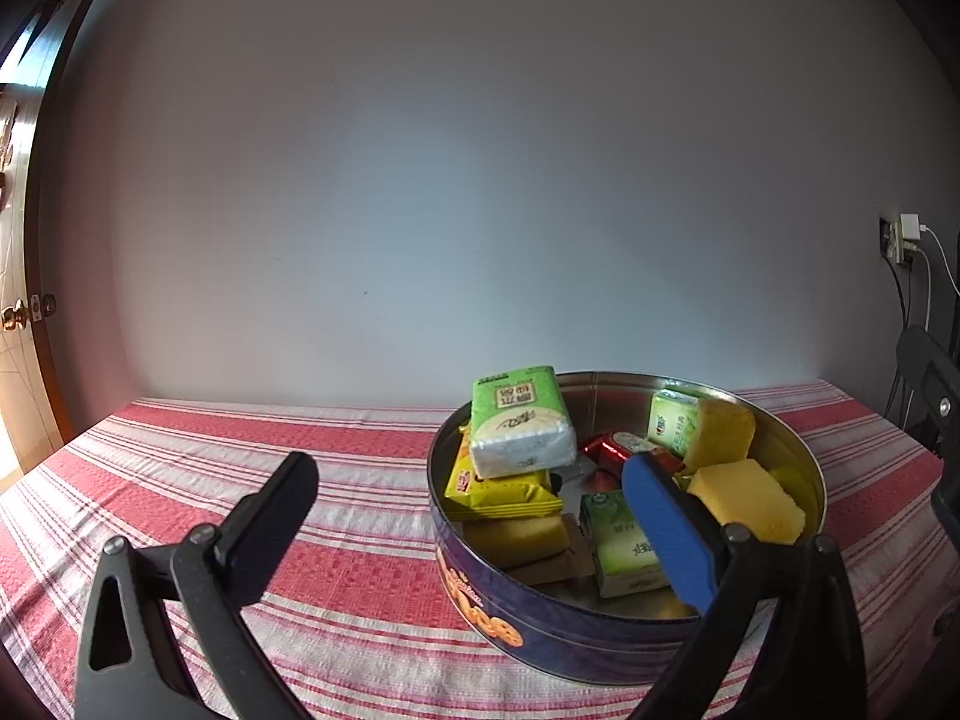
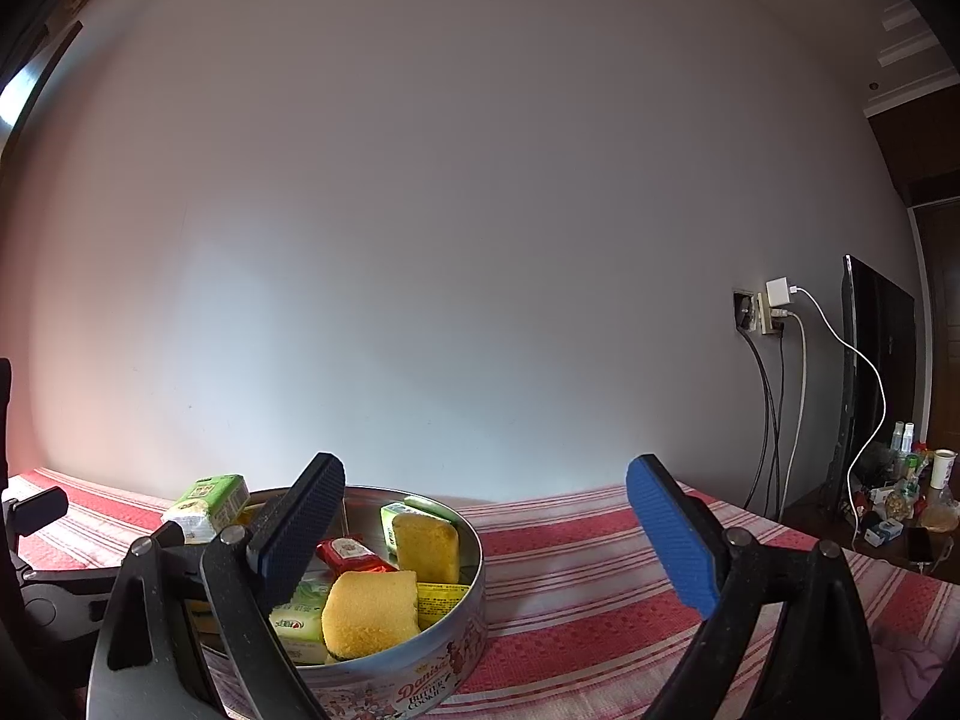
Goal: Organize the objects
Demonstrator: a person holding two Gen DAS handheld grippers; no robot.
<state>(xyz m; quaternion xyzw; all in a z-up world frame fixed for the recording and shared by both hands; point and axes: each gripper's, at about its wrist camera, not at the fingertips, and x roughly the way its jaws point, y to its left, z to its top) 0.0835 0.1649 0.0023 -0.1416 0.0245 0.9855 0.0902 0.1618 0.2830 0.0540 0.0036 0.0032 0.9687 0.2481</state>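
Note:
A round cookie tin (image 1: pixel 576 630) (image 2: pixel 444 660) stands on the red-and-white striped tablecloth (image 1: pixel 360 480). Inside it lie a green tissue pack (image 1: pixel 519 420) (image 2: pixel 210 504) atop a yellow snack bag (image 1: pixel 498 489), yellow sponges (image 1: pixel 747 498) (image 2: pixel 369 612), green cartons (image 1: pixel 624 540) and a red wrapped packet (image 1: pixel 612 450) (image 2: pixel 348 552). My left gripper (image 1: pixel 468 498) is open, its blue finger over the tin's near side and its black finger left of the tin. My right gripper (image 2: pixel 486 516) is open and holds nothing, its black finger above the tin and its blue finger over the cloth.
A plain wall stands behind the table. A door with a brass knob (image 1: pixel 15 315) is at the left. A wall socket with chargers and cables (image 2: pixel 774 306), a dark screen (image 2: pixel 870 384) and a cluttered side table (image 2: pixel 906 504) are at the right.

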